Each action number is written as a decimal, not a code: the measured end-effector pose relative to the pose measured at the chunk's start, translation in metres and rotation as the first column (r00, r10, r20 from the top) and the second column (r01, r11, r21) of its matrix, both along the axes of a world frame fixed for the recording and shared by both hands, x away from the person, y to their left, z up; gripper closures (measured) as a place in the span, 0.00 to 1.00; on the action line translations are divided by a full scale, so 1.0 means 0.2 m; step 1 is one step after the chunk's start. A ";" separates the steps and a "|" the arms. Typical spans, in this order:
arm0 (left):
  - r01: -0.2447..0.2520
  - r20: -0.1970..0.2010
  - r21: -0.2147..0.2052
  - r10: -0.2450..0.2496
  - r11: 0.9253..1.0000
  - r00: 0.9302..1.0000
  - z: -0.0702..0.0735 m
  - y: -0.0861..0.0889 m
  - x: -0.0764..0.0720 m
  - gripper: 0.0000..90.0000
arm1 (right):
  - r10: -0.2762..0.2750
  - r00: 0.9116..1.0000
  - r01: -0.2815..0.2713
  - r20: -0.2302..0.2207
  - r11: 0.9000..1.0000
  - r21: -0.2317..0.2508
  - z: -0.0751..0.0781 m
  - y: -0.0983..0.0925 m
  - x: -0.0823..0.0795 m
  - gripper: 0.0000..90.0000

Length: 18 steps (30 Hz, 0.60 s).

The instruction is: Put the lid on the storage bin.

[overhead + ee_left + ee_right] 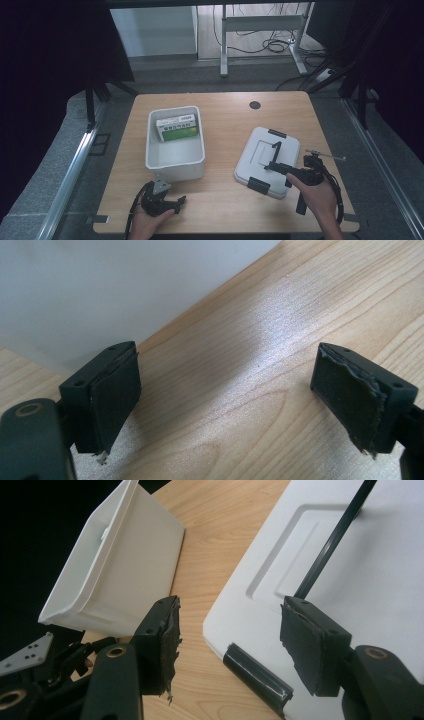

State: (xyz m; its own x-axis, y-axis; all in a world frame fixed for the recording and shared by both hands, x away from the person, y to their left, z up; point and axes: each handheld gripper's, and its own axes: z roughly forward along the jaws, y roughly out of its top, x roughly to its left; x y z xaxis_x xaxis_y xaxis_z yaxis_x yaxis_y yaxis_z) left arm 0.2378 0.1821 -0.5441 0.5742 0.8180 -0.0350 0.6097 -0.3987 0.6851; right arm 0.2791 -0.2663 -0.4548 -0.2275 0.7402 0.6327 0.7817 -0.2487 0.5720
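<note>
Wooden table (220, 150) from above reveals a green box (177, 127) inside the bin (175, 165); both grippers' fingers (112, 395) spread wide, empty

Wooden table (220, 150), cables (272, 46) beyond

Print is seen on the green and white box (176, 128) lying in the white bin (175, 162), but it is too small to be read.
</note>
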 end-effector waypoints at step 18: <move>0.002 0.001 0.002 -0.002 1.000 1.000 0.00 0.00 0.00 0.14 | -0.024 0.998 0.018 -0.058 0.995 -0.097 0.11 0.03 0.21 0.45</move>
State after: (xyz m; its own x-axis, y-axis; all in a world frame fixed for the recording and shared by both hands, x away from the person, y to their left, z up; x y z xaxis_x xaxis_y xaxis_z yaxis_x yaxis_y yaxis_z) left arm 0.2379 0.1823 -0.5440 0.5757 0.8170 -0.0328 0.6083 -0.4011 0.6849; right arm 0.3210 -0.2610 -0.4331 -0.1757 0.8027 0.5700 0.8102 -0.2110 0.5469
